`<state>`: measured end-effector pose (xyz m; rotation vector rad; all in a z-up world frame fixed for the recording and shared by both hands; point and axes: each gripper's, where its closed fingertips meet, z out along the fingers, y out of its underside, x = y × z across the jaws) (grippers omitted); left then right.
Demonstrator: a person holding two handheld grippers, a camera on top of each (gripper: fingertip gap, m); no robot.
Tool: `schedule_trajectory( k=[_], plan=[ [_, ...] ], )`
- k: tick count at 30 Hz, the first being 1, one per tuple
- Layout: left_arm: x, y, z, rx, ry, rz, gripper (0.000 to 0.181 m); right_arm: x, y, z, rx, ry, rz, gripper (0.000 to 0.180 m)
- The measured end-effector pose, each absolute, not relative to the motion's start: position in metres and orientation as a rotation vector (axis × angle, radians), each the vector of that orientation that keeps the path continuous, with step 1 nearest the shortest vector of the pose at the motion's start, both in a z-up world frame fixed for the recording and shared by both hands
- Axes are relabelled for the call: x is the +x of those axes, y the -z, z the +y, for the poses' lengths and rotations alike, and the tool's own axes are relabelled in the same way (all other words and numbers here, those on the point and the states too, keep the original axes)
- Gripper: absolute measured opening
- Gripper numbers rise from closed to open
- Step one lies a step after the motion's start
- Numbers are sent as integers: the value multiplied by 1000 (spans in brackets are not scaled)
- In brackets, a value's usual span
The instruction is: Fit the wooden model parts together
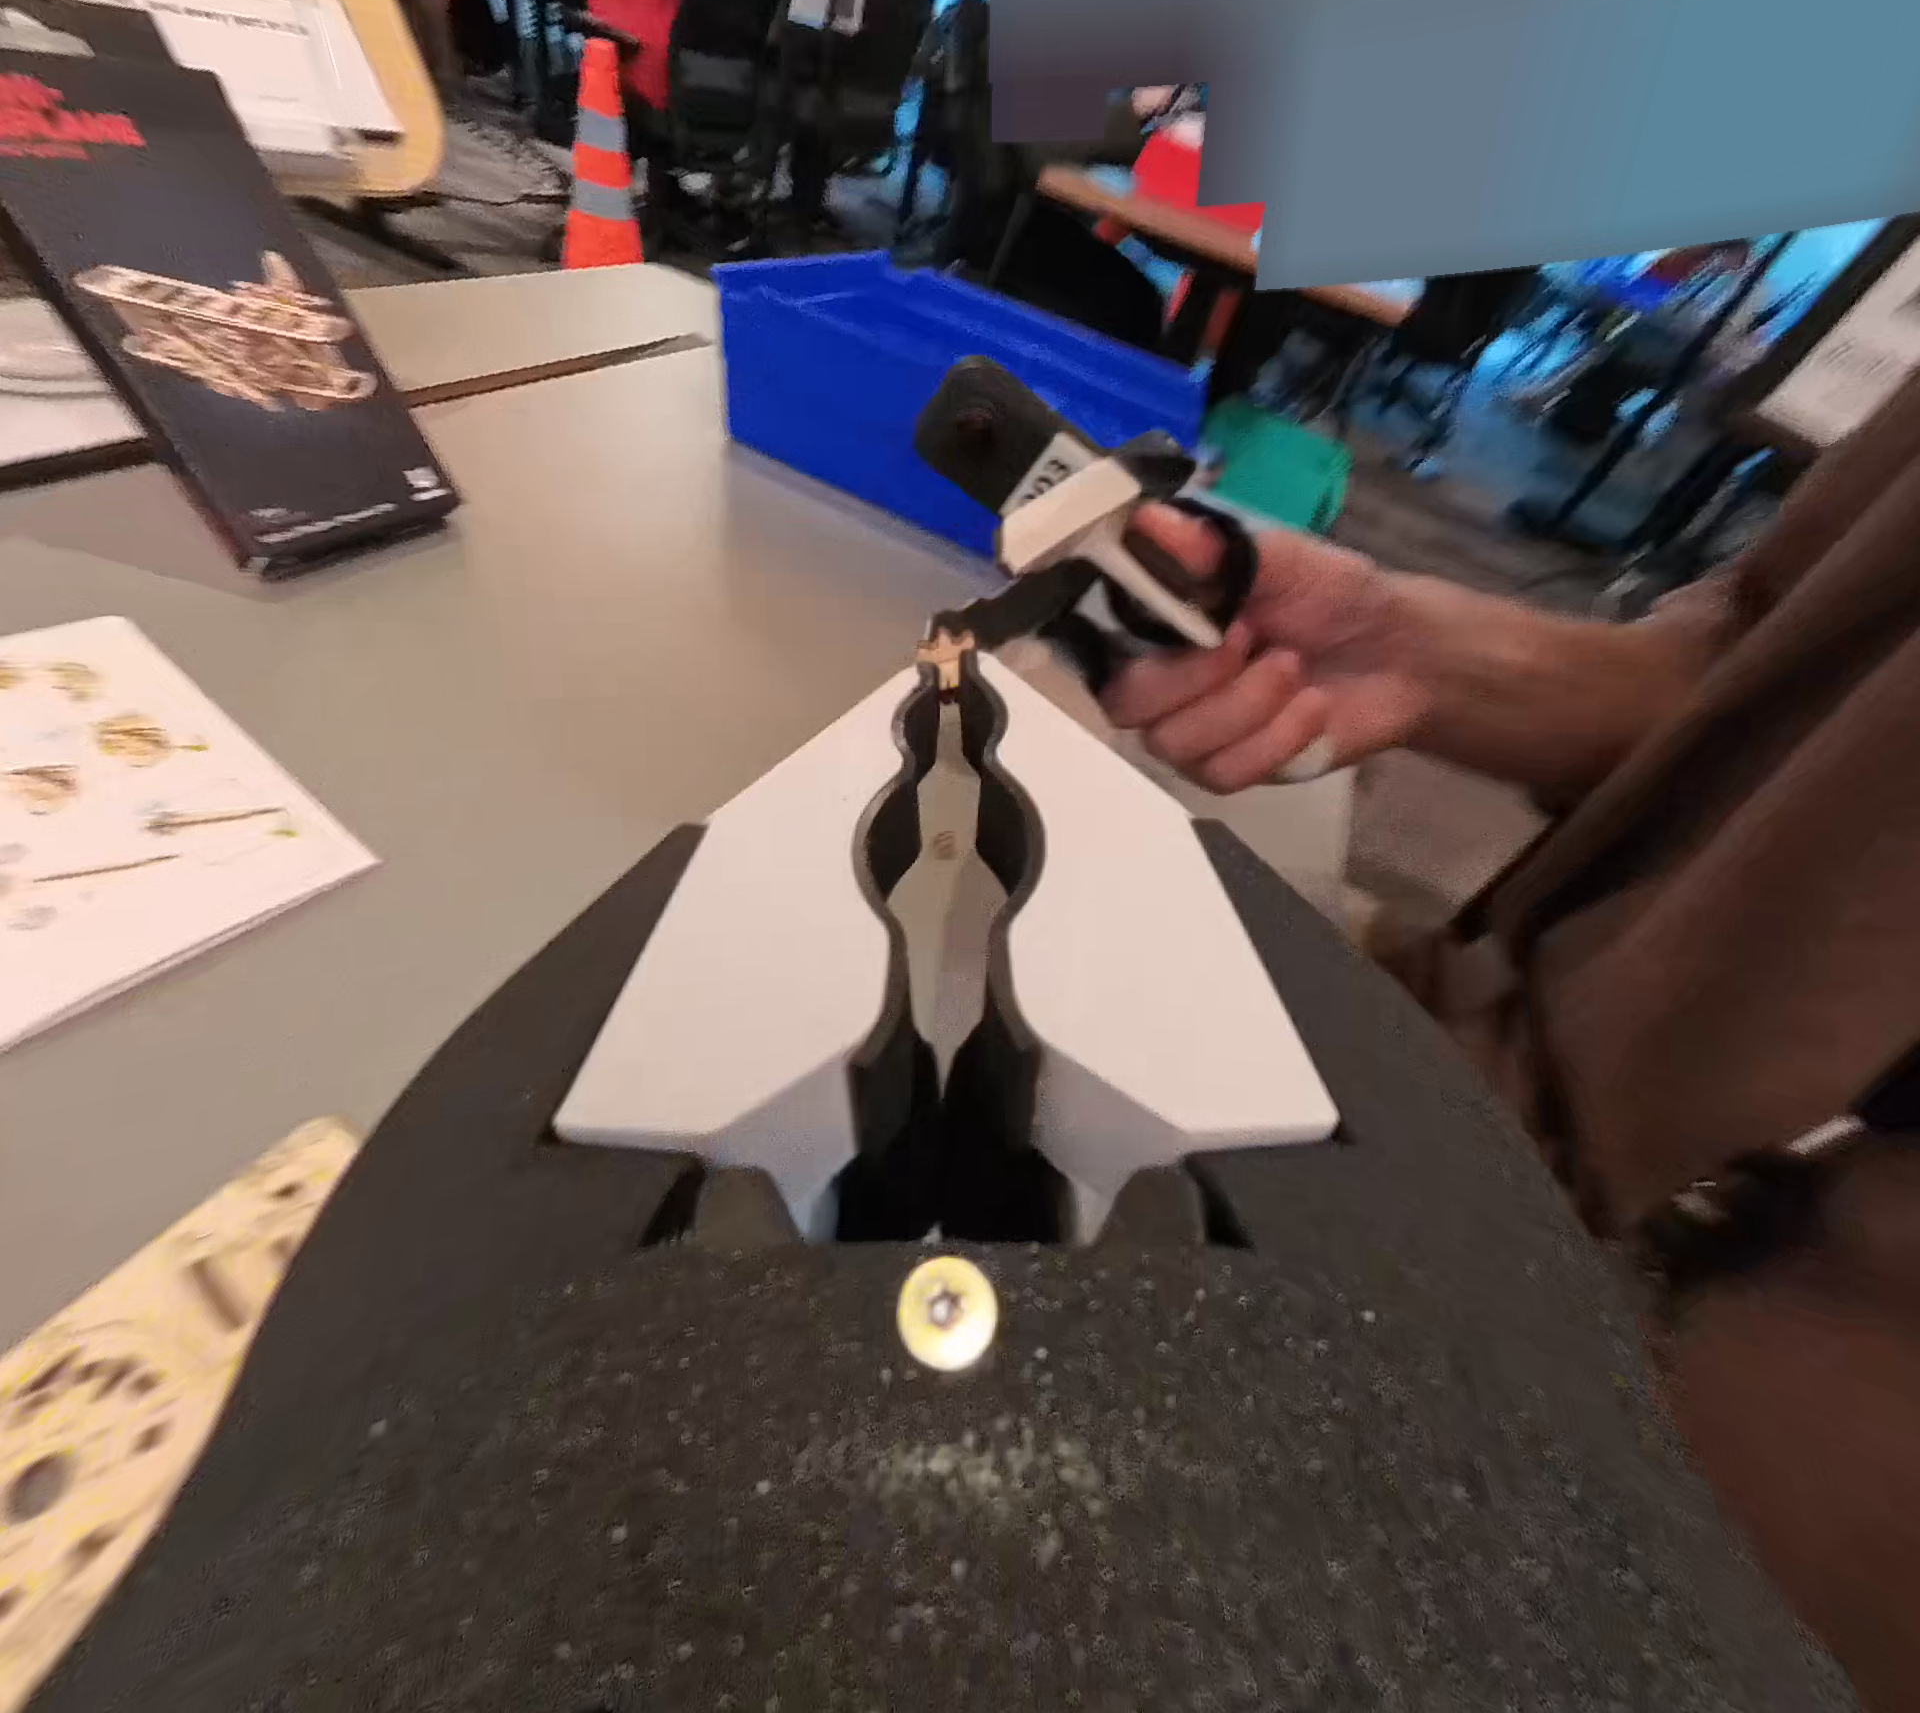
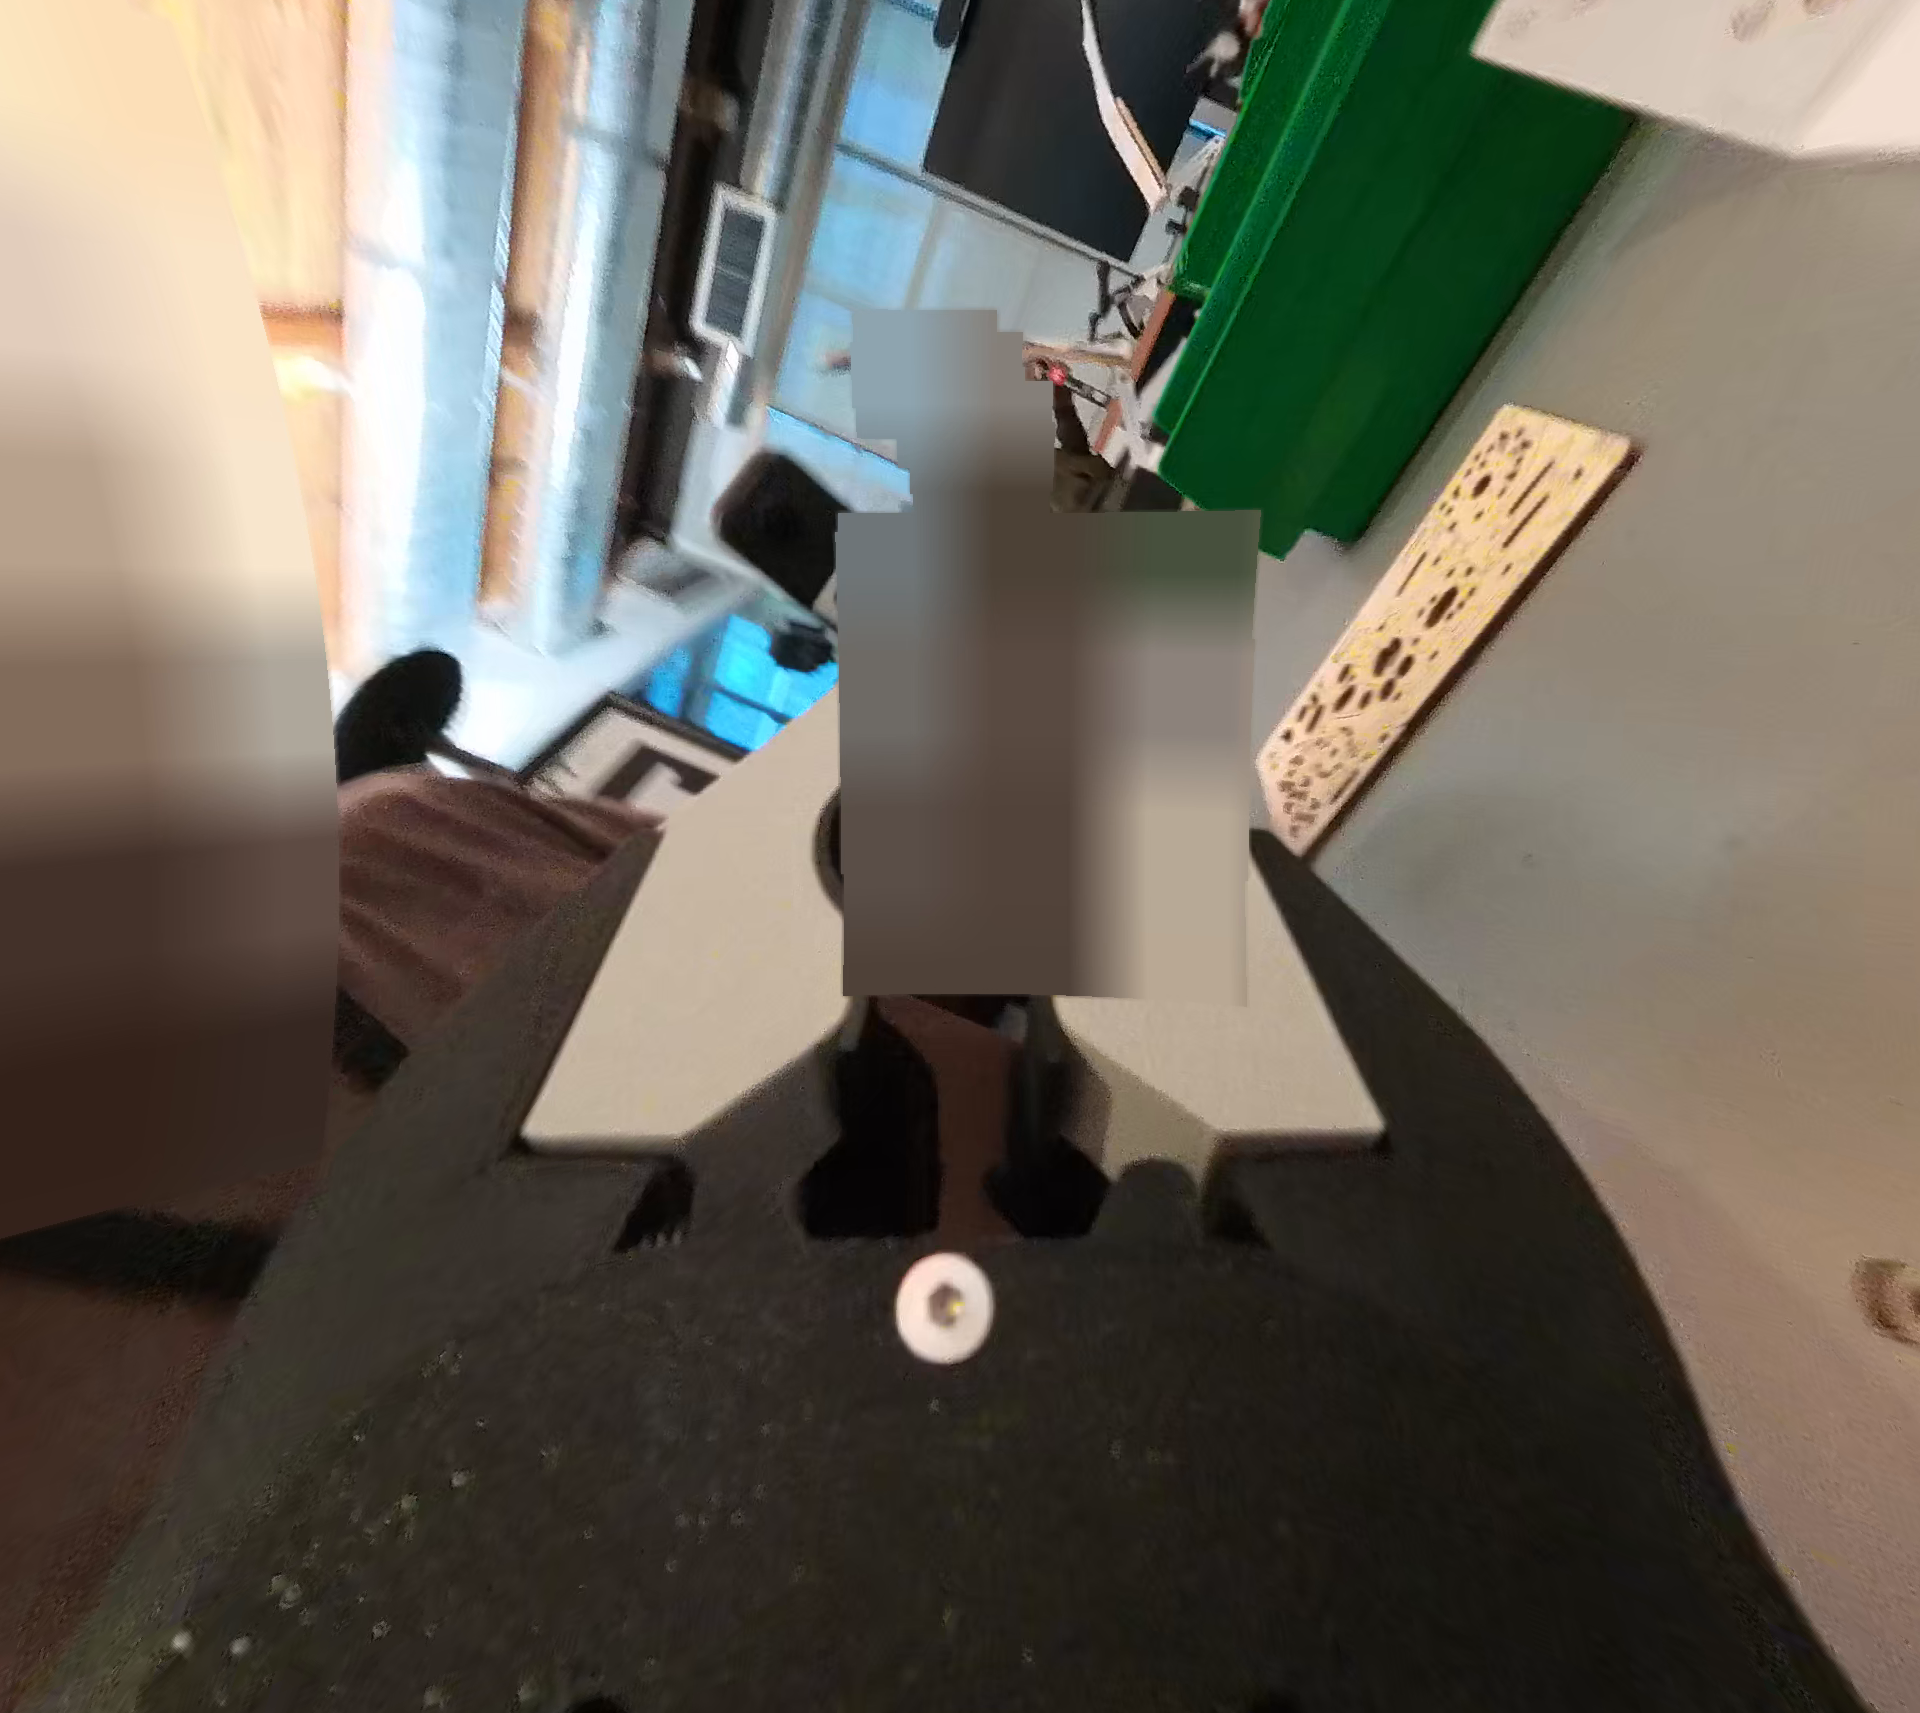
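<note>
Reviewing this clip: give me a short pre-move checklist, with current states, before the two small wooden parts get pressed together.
1. Left gripper shut on small wooden part: ok.
2. Right gripper tip meets that part: ok.
3. Right gripper's own hold on a piece: cannot tell, mosaic covers its fingertips in the right wrist view.
4. Alignment of tabs and slots: cannot tell, too small.
5. Wooden sheet lying apart from both grippers: ok.
</note>
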<state>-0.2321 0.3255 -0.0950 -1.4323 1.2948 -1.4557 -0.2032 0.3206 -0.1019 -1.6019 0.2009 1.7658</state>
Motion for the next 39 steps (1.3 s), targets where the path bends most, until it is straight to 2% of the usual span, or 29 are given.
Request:
schedule_trajectory(
  k=[5,15,36,39],
  plan=[
    [-236,82,325,-1428,1727,1169,1,-196,97,310,-1722,-1403,-131,17],
    [-232,82,318,-1425,1752,1187,1,-196,92,306,-1696,-1244,-226,5],
    [-225,78,293,-1388,1896,1193,1,-225,81,296,-1619,-1411,-257,0],
    [-224,76,289,-1375,1914,1206,0,-250,105,290,-1777,-1425,-354,0]
  ],
)
